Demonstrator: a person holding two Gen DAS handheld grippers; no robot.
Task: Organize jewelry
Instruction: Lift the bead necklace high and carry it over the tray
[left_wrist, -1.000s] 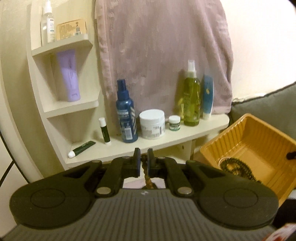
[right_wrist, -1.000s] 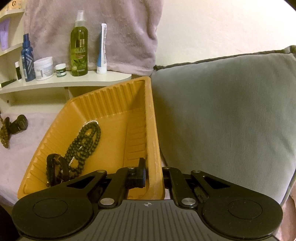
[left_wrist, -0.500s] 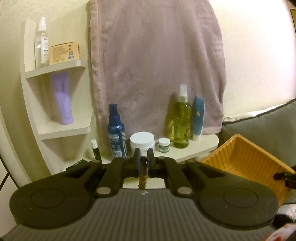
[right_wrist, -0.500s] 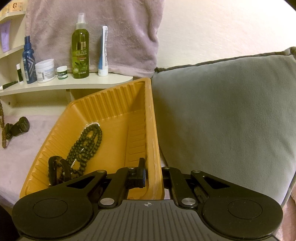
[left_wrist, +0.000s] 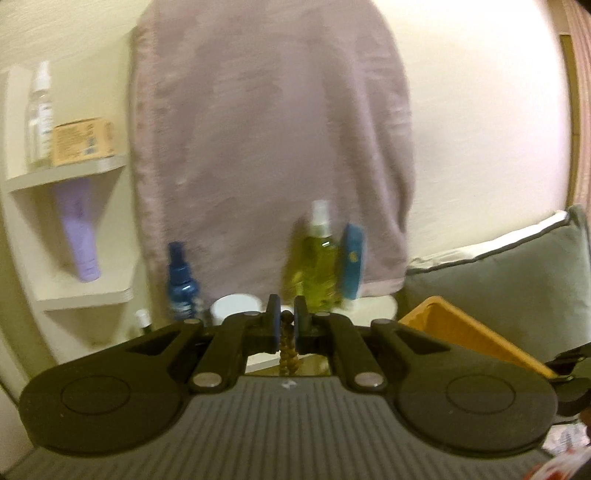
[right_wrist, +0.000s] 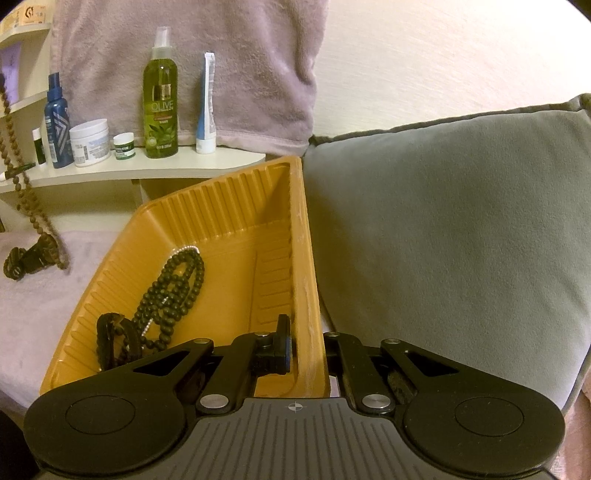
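My left gripper (left_wrist: 286, 320) is shut on a brown bead necklace (left_wrist: 287, 350) that hangs down between its fingers. In the right wrist view the same necklace (right_wrist: 22, 184) dangles at the far left, lifted above the pink-covered surface. My right gripper (right_wrist: 306, 347) is shut on the right wall of the orange tray (right_wrist: 303, 258) and holds it tilted. Inside the tray lie a dark green bead necklace (right_wrist: 173, 291) and a dark bracelet (right_wrist: 114, 332). A dark jewelry piece (right_wrist: 27, 258) lies on the cover left of the tray.
A cream shelf (right_wrist: 147, 171) behind the tray carries a green olive spray bottle (right_wrist: 161, 96), a blue bottle (right_wrist: 57, 122), a white jar (right_wrist: 90, 142) and a tube (right_wrist: 207, 107). A mauve towel (left_wrist: 269, 140) hangs on the wall. A grey cushion (right_wrist: 443, 229) stands right of the tray.
My left gripper has risen with the brown necklace, which now hangs well above the cover. The right gripper and the tray have hardly moved.
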